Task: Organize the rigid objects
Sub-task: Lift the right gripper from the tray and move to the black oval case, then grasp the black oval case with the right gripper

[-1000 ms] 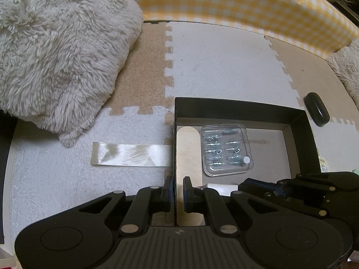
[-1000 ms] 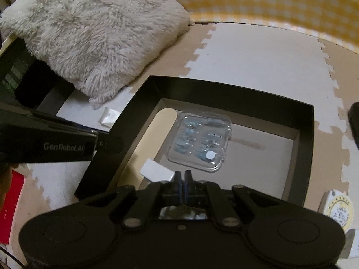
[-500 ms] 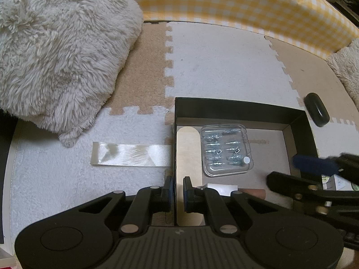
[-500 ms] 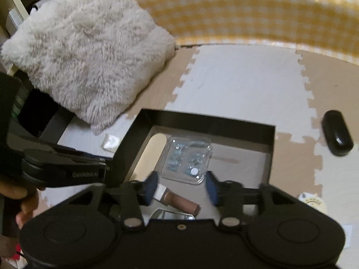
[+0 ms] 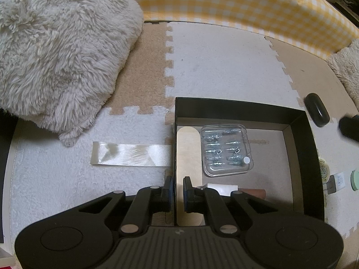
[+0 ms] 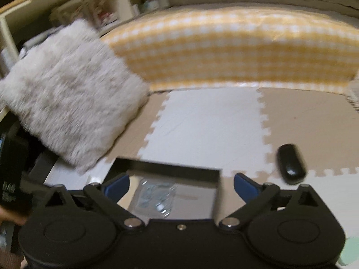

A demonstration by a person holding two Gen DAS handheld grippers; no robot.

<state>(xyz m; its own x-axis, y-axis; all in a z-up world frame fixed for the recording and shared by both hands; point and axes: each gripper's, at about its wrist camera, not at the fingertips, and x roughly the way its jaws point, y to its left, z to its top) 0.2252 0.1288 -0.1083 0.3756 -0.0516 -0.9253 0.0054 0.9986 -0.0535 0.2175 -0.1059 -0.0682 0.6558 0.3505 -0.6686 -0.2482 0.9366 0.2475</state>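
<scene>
Black and shallow, the rectangular cardboard box [image 5: 300, 139] is set on a floor of interlocking beige and white foam mat tiles [image 5: 224, 62], between a shaggy cream cushion [image 5: 56, 56] and a yellow-and-white checked bolster [image 5: 224, 2]. Inside it are seen a clear plastic blister case of small metal bits [image 5: 226, 150], a pale wooden board [image 5: 188, 157] and a brown cylindrical piece [image 5: 252, 193]. Its left wall is clamped by the left gripper [image 5: 176, 188], held low over the near corner. The right gripper [image 6: 181, 185] is raised above the box, fingers spread wide, nothing held. A black oval case [image 6: 291, 166] lies on the mat just right of the box.
</scene>
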